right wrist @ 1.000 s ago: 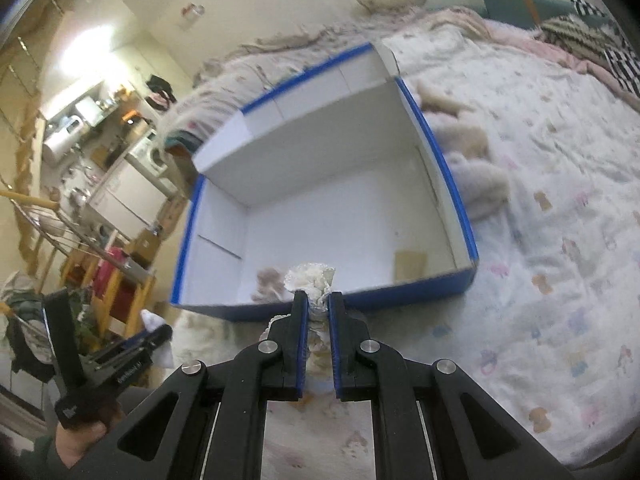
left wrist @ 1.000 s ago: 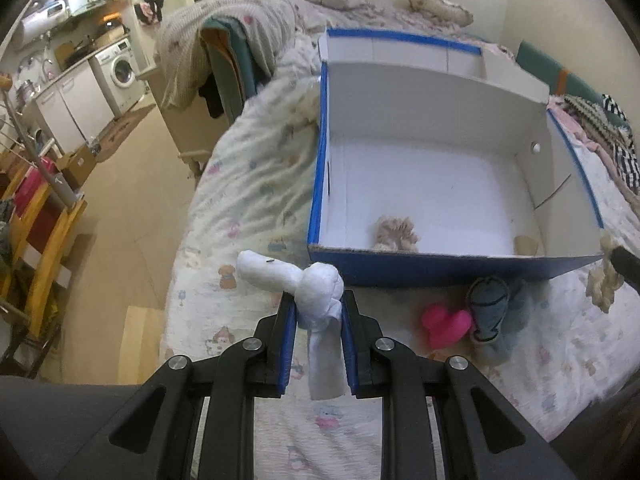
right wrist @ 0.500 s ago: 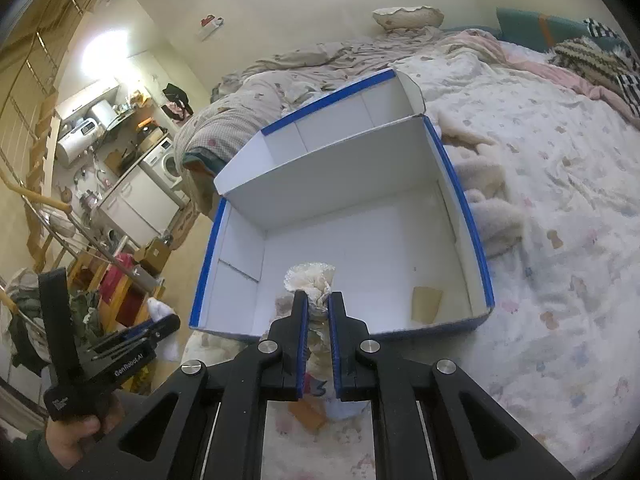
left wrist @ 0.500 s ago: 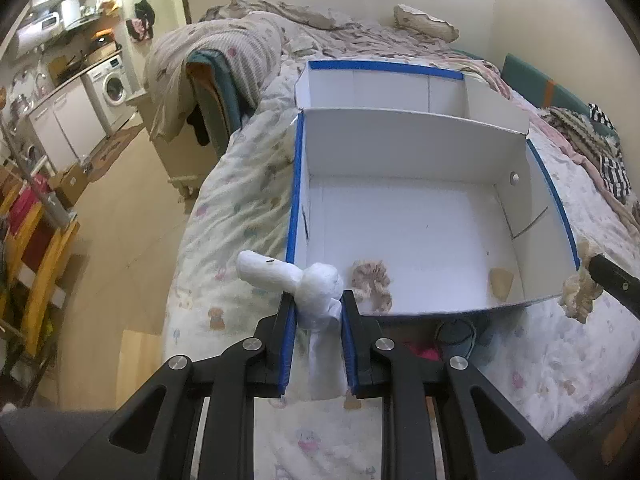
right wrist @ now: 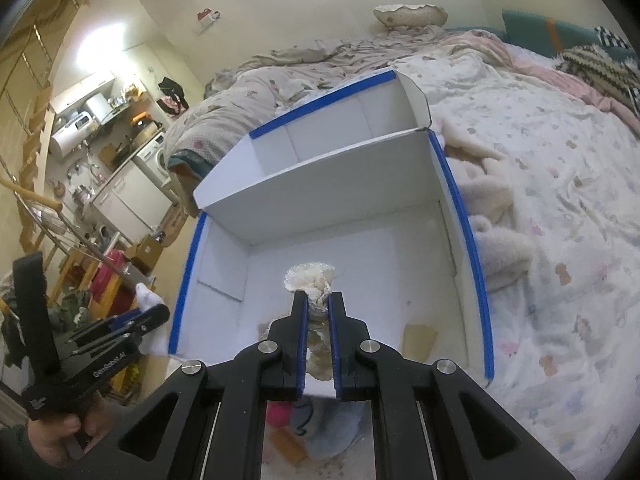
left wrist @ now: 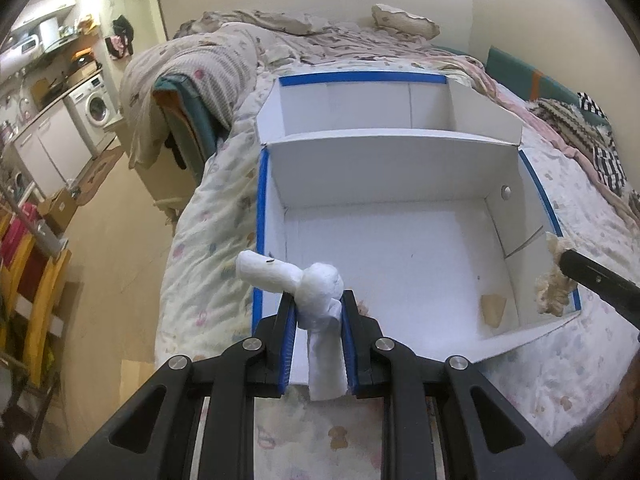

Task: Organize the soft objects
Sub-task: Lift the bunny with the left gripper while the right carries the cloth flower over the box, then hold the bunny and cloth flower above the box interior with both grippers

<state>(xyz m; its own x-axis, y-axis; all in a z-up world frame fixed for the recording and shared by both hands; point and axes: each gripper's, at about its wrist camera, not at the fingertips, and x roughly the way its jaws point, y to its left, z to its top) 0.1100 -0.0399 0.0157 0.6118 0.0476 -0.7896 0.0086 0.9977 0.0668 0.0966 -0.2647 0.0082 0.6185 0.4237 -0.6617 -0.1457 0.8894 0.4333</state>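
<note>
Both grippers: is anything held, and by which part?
Left gripper pinches the white sock at its knotted middle. Right gripper clamps the cream scrunchie just below its ruffled top.

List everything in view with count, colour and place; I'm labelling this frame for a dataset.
White sock: 1, white, clamped in left gripper above box's near edge.
Cream scrunchie: 1, cream, clamped in right gripper over box.
Box: 1, white with blue edging, open on bed.
Tan scrap: 1, tan, box floor, right corner.
Bedspread: 1, pale patterned, under box.
Washing machine: 1, white, far left.
Left gripper: 1, black, shut.
Right gripper: 1, black, shut.
</note>
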